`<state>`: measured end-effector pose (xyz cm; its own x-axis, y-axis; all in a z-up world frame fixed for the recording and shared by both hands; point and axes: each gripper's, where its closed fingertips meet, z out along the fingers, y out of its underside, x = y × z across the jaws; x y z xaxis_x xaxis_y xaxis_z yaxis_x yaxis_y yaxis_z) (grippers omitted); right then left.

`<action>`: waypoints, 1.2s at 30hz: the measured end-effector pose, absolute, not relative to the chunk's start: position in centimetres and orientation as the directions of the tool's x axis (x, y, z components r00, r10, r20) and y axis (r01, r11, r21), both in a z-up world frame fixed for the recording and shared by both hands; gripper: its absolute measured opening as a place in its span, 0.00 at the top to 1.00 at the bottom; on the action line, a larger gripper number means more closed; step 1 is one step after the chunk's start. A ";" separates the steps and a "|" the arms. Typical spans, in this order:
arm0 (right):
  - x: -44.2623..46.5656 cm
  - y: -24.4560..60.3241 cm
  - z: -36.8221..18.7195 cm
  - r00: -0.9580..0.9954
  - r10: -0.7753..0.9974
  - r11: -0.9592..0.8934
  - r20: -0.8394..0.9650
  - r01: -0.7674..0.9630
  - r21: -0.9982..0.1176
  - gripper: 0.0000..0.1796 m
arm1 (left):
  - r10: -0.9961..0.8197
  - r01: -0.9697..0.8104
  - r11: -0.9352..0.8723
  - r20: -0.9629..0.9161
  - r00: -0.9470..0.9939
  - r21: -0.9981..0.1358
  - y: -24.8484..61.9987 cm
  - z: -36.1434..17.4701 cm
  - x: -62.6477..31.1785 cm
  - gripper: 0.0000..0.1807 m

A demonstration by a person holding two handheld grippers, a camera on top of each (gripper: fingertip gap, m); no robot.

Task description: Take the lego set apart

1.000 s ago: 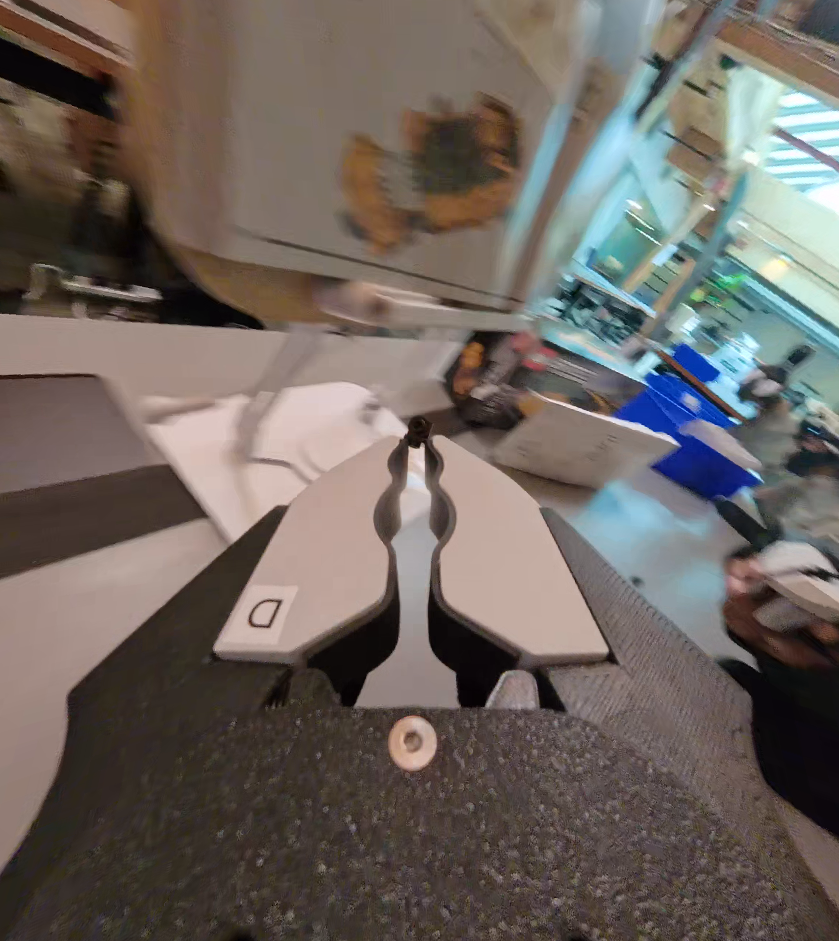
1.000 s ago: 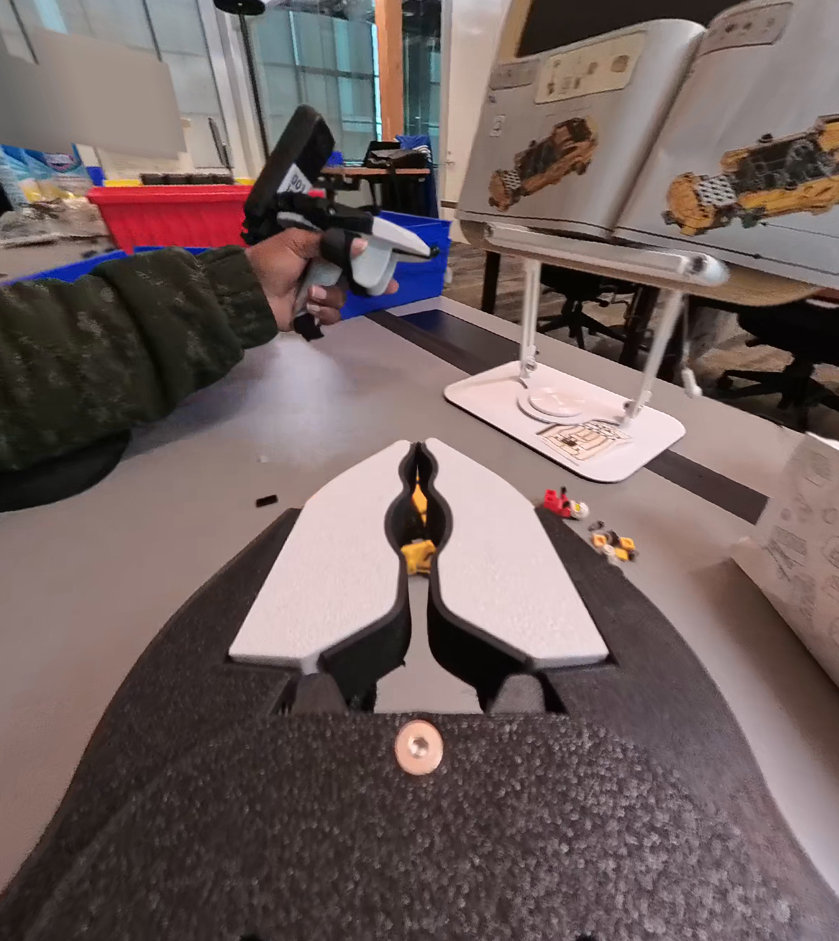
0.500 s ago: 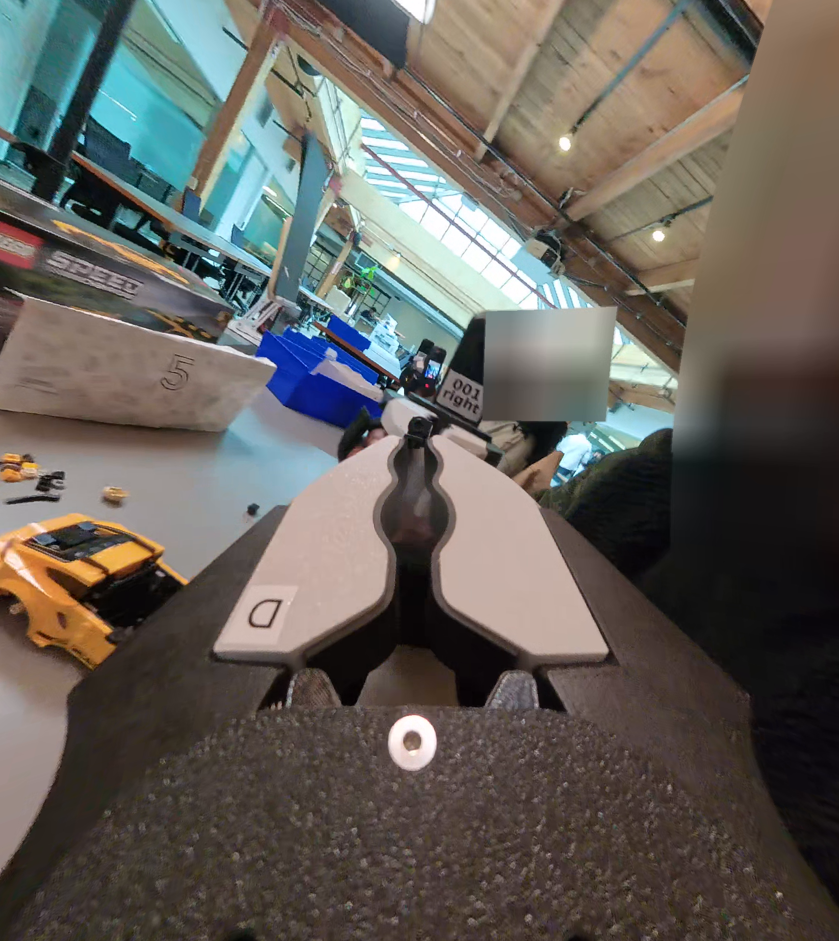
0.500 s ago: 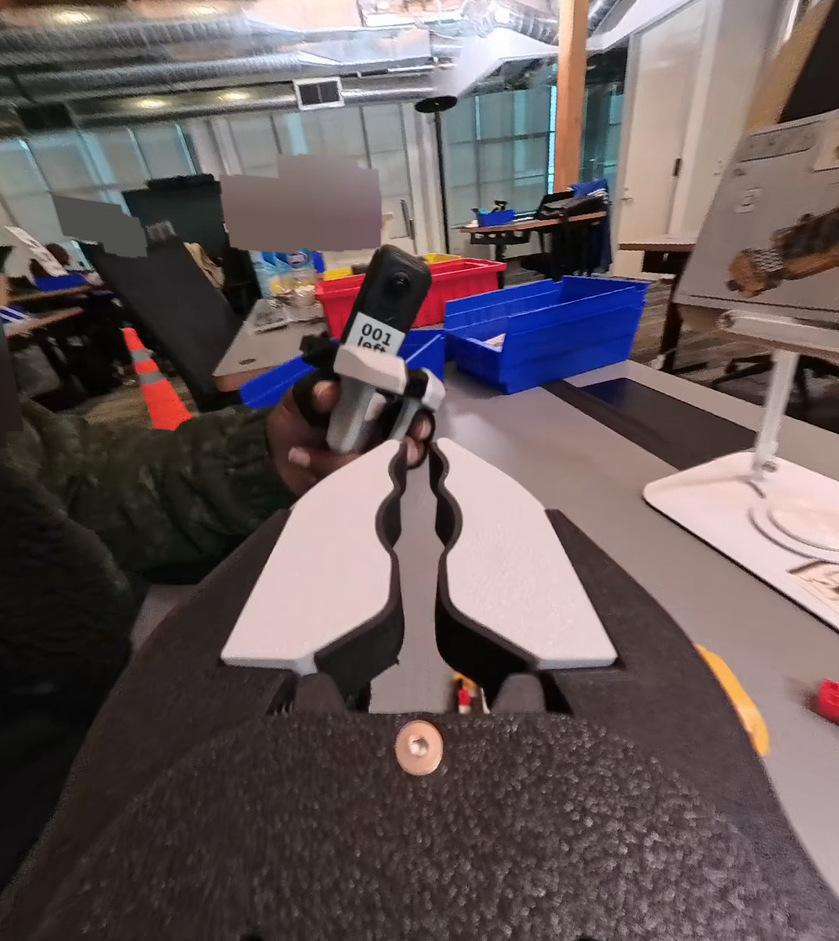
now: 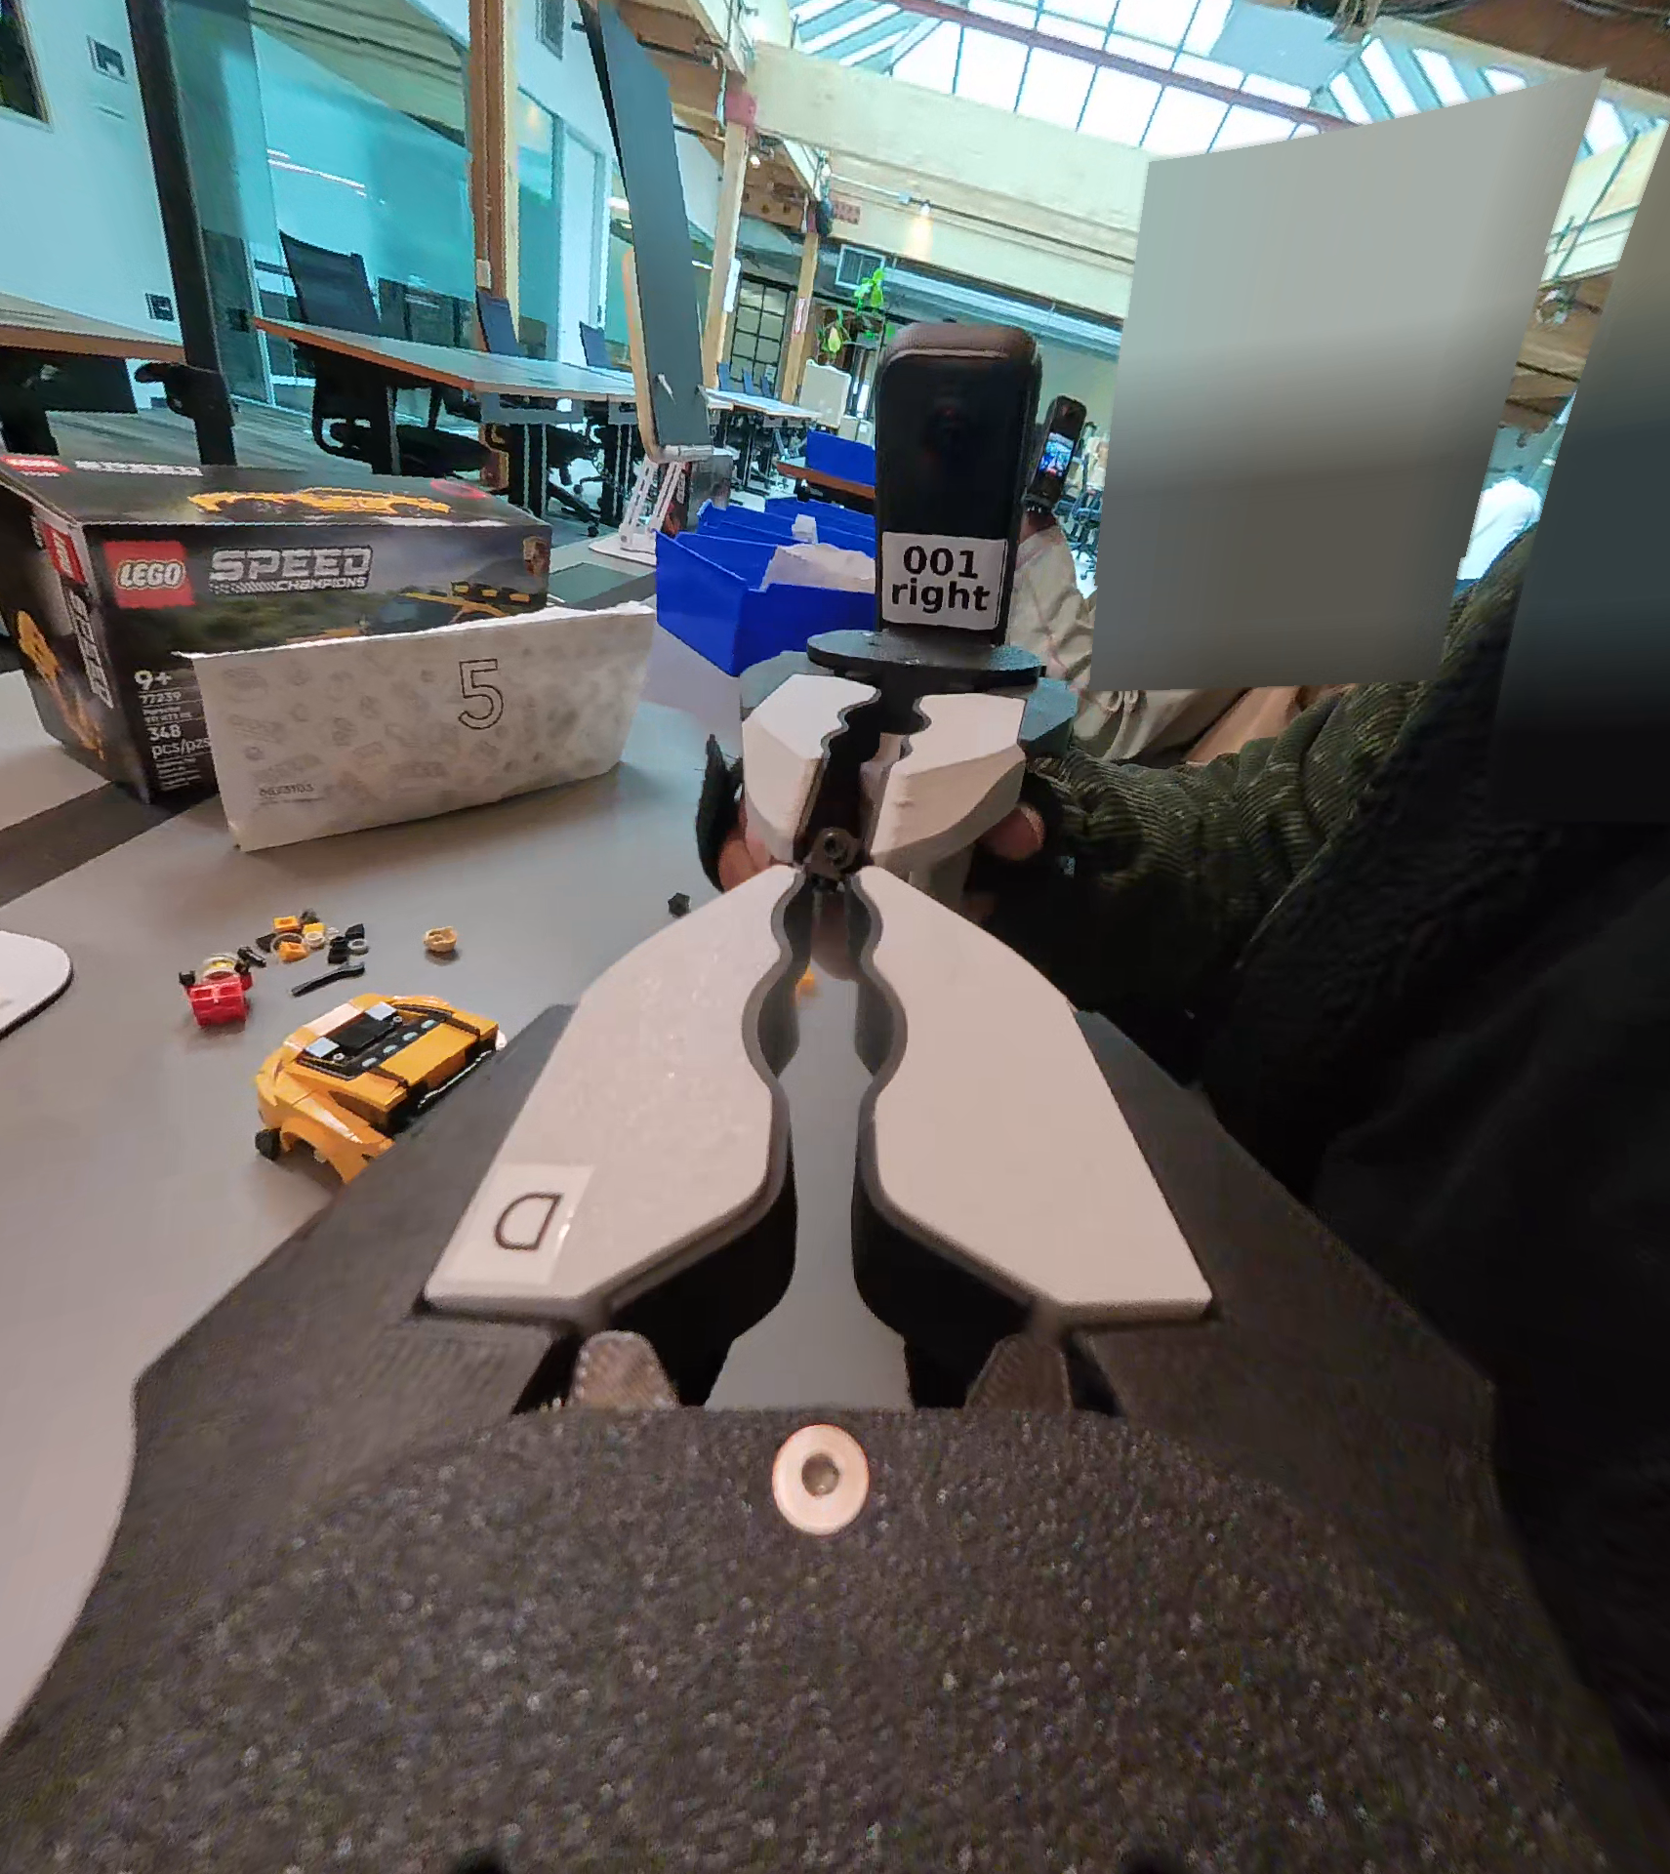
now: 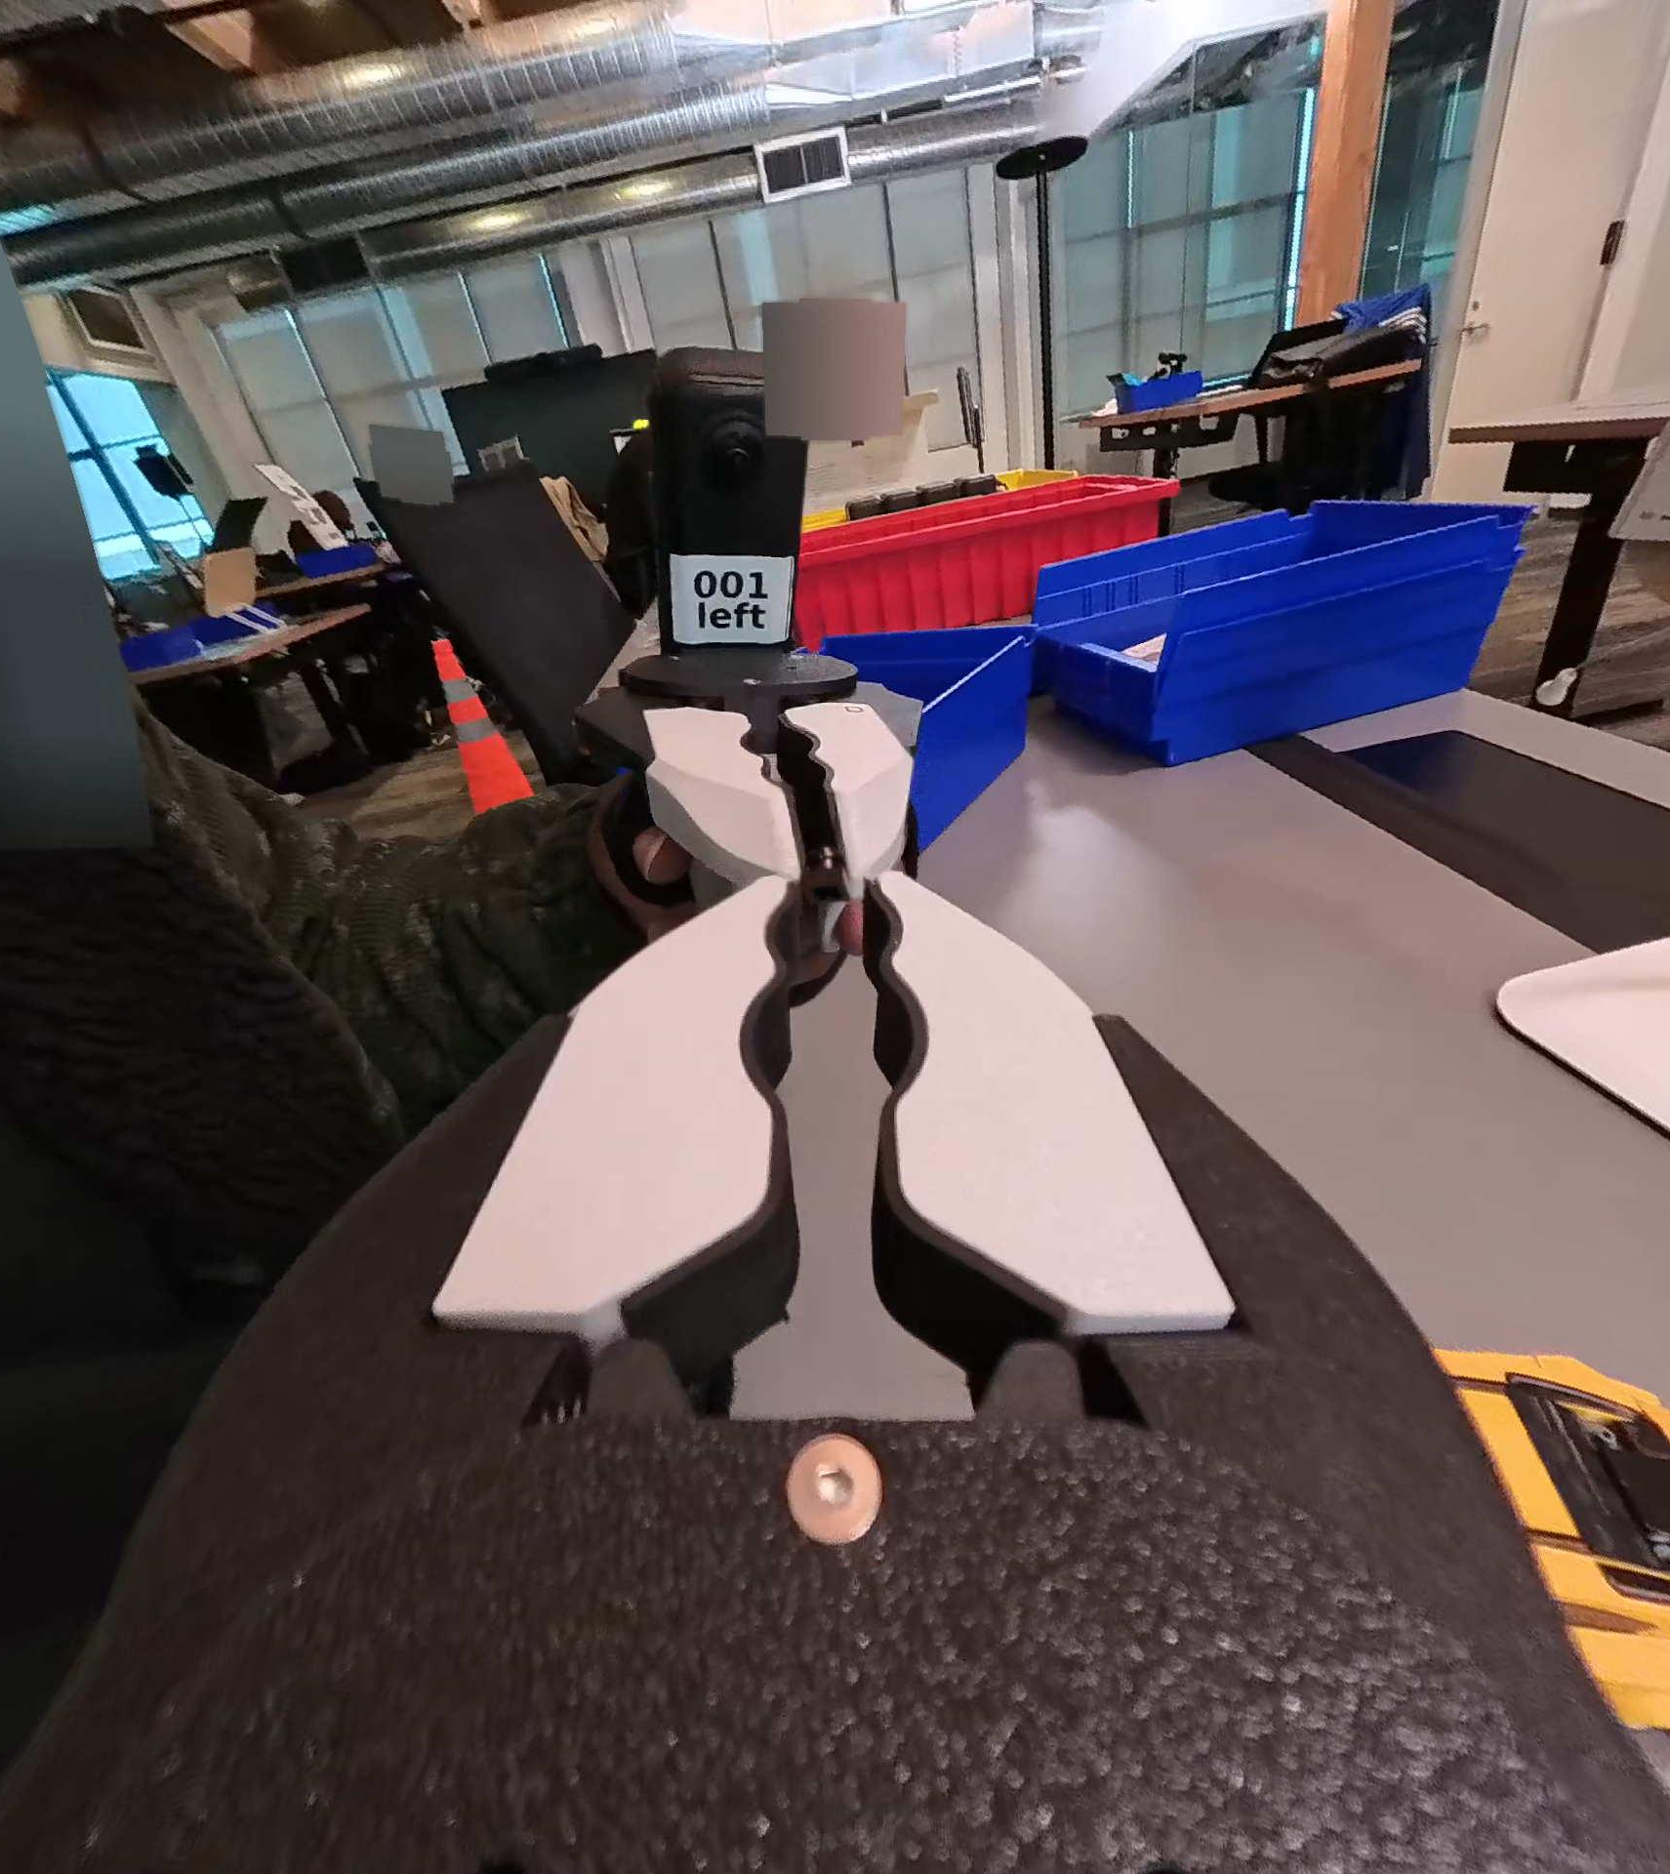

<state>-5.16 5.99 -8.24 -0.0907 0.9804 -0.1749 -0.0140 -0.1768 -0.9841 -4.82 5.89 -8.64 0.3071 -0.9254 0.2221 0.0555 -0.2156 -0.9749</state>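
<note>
I can make out writing on several things but won't repeat it. The black camera on my right gripper [image 5: 846,811] carries a white label [image 5: 940,590] with black print. The camera on my left gripper [image 6: 822,862] has a matching white label [image 6: 731,600]. A small white sticker [image 5: 526,1222] with one letter sits on a finger [image 5: 668,1095] of my left gripper. The dark box [image 5: 283,578] on the table shows a red brand badge, silver lettering and small white numbers. The white bag [image 5: 435,725] leaning on it bears a large outlined numeral and a small print block. Lettering on the yellow car [image 6: 1662,1521] is too blurred to read.
</note>
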 end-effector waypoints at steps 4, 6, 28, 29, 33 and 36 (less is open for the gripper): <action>-5.2 5.7 -8.3 -0.110 0.981 -0.161 -0.158 -0.023 -0.987 0.96 | -0.929 0.055 -0.225 0.231 0.290 -0.973 5.7 -8.9 -4.6 0.97; -5.2 5.6 -8.4 -0.122 0.978 -0.173 -0.169 -0.019 -0.985 0.96 | -0.929 0.069 -0.233 0.243 0.279 -0.970 5.6 -8.9 -4.5 0.97; -4.8 5.2 -10.6 -0.111 0.993 0.053 0.037 0.147 -0.988 0.96 | -0.953 -0.031 -0.162 0.148 0.264 -0.986 5.0 -10.2 -4.4 0.93; -4.8 5.1 -10.7 -0.111 0.992 0.076 0.059 0.155 -0.985 0.96 | -0.953 -0.040 -0.169 0.153 0.263 -0.985 5.0 -10.3 -4.4 0.94; -4.9 5.0 -11.3 -0.085 0.978 0.201 0.188 0.190 -0.961 0.96 | -0.949 -0.055 -0.207 0.186 0.255 -0.977 5.0 -10.9 -4.3 0.97; -5.0 5.0 -11.5 -0.064 0.961 0.275 0.267 0.217 -0.937 0.96 | -0.949 -0.072 -0.210 0.185 0.256 -0.975 5.0 -11.1 -4.2 0.98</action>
<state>-4.99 5.05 -11.54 -0.0640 0.9615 0.2674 0.2173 0.2749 -0.9366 -4.23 5.01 -11.13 0.2562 -0.9487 0.1851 -0.0722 -0.2098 -0.9751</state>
